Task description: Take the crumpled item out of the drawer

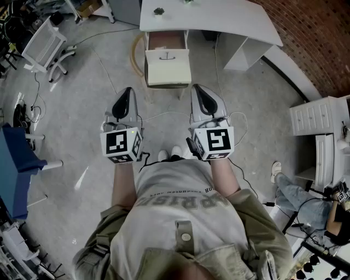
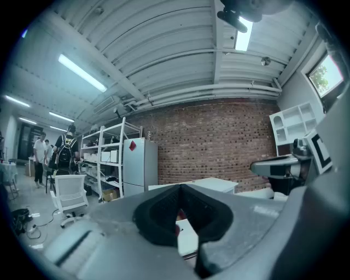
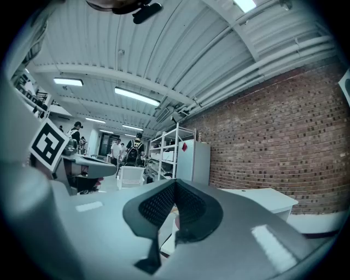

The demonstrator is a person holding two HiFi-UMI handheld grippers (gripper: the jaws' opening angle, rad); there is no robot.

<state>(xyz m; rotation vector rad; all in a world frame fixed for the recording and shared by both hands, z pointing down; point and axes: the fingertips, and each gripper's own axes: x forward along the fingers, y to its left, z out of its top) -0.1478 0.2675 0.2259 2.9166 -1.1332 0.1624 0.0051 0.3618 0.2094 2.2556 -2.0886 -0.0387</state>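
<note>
Head view: the person stands on a grey floor (image 1: 82, 120) and holds both tools side by side at waist height. The tips point ahead toward a white worktop (image 1: 219, 19). The left hand-held gripper (image 1: 127, 93) has its jaws pressed together on nothing, and so does the right hand-held gripper (image 1: 198, 90). Under the worktop's left part the drawer (image 1: 167, 39) stands pulled out, well apart from both tools, above a white front panel (image 1: 168, 68). Its inside looks brownish. The crumpled item cannot be made out in it from here. A small dark thing (image 1: 158, 11) lies on the worktop. A white chair (image 1: 46, 44) stands far left, a white cabinet (image 1: 314, 117) at the right, and a brick wall (image 1: 317, 33) runs along the upper right. Cables trail over the floor.

Left gripper view: the jaws meet at their tip, with nothing gripped. Through the gap under the tip a reddish patch (image 2: 178, 229) shows, too small to identify. Beyond stand the worktop, a white fridge (image 2: 139, 164), shelves (image 2: 101, 158), the chair and the brick wall. People (image 2: 41, 156) stand far left. The right hand-held gripper shows at the right edge.

Right gripper view: the jaws are pressed together and hold nothing. The left hand-held gripper, with its marker cube (image 3: 49, 143), shows at the left. The fridge, shelves, worktop and brick wall lie ahead.
</note>
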